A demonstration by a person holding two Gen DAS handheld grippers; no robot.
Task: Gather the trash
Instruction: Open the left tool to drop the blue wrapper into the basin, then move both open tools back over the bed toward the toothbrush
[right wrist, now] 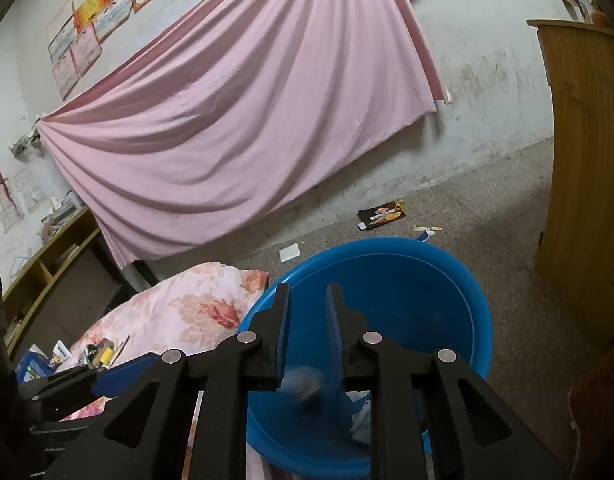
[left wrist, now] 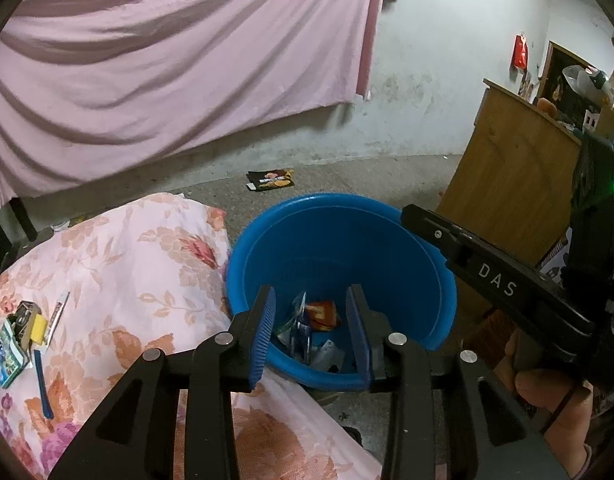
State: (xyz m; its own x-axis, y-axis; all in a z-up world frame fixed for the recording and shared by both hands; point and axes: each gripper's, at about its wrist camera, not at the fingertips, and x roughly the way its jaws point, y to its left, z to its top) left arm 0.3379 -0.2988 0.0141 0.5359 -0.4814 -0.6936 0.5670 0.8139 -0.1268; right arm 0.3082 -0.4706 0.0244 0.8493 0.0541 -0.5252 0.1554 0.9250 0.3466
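Left tool parted and empty over blue bucket, right tool narrow (perhaps empty, blurred)

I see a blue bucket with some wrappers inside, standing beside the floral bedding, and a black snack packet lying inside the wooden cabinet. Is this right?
Not quite. The black snack packet lies on the bare floor near the wall, not inside the wooden cabinet; the left wrist view shows it. The blue bucket, wrappers and floral bedding are as you say.

A big round blue plastic bucket stands upright on the floor, right under and ahead of both pairs of jaws. Inside it lie crumpled wrappers, one orange-red. A black snack packet lies flat on the floor, well beyond the jaws.
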